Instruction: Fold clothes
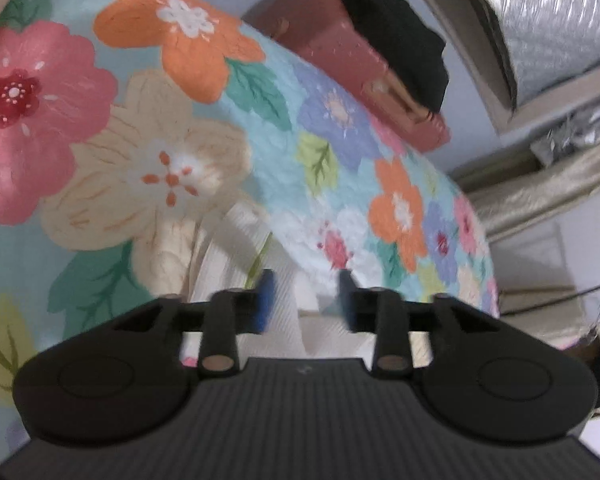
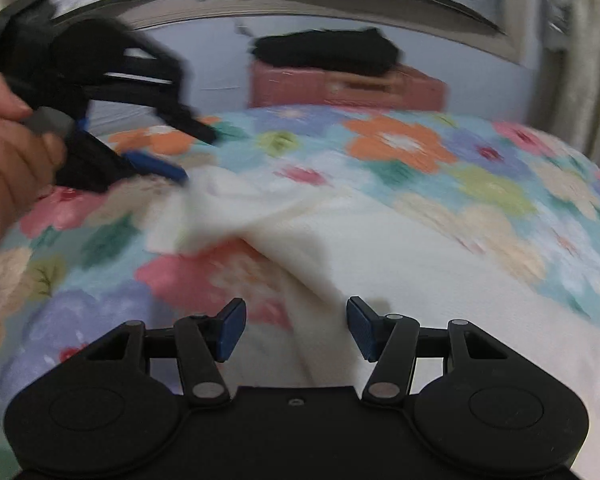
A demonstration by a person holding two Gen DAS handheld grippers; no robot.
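Observation:
A white garment [image 2: 380, 280] lies crumpled on a floral bedspread [image 2: 400, 144], with a fold ridge running from its left corner down toward me. My right gripper [image 2: 296, 328] hovers over that ridge, jaws wide apart, and nothing is pinched. My left gripper [image 2: 196, 156], held by a hand [image 2: 8, 160], sits at the garment's far left corner with its fingers spread. In the left wrist view my left gripper [image 1: 306, 296] is open above the white garment [image 1: 228, 264]. Cloth shows between its blue pads, but they do not press it.
Beyond the bed's far edge stands a reddish-brown chest [image 2: 340, 84] with a folded black cloth [image 2: 328, 50] on top. A window covered in foil [image 1: 560, 20] and a beige curtain [image 1: 540, 192] are behind it. The bedspread [image 1: 140, 160] extends left.

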